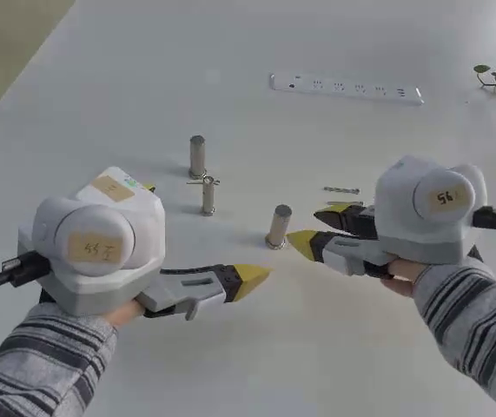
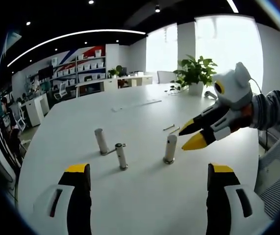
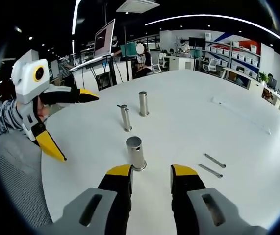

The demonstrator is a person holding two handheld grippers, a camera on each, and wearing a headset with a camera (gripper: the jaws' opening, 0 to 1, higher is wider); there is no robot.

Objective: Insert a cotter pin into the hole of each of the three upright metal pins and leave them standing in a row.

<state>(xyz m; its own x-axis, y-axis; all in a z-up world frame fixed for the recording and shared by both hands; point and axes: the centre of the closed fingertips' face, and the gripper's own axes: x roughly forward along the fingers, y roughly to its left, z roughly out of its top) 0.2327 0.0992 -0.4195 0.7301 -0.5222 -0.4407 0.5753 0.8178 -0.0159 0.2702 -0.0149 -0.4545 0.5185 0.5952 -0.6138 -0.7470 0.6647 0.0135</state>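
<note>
My left tongs (image 2: pixel 148 171) stand wide apart with nothing between them. My right tongs (image 3: pixel 151 172) are apart too, more narrowly, and also empty.

The 3 upright pins stand in a row ahead of both. The nearest pin (image 3: pixel 136 152) is straight in front of my right jaws, near their tips, and bare. Beyond it the middle pin (image 3: pixel 125 118) already carries a cotter pin (image 1: pixel 202 181) through its top, and the far pin (image 3: pixel 143 103) past that is bare. By my count 1 of 3 is done. The 2 loose cotter pins (image 3: pixel 214 160) lie flat on the table (image 3: pixel 189 117), side by side, just off to the right of my right jaws.

I expect those cotter pins to be light, thin and stiff. They are smooth metal on a smooth top, so they will likely skid or pivot if I nip them off-centre. I would take 1 by its looped head end, leaving the legs free to enter the hole. Which end is the head I cannot make out from here.

The upright pins look like solid steel, heavy for their size but on a narrow foot, so a sideways push could topple 1. I would clamp the nearest with my left tongs low on its shank, clear of the hole, which I cannot see.
</note>
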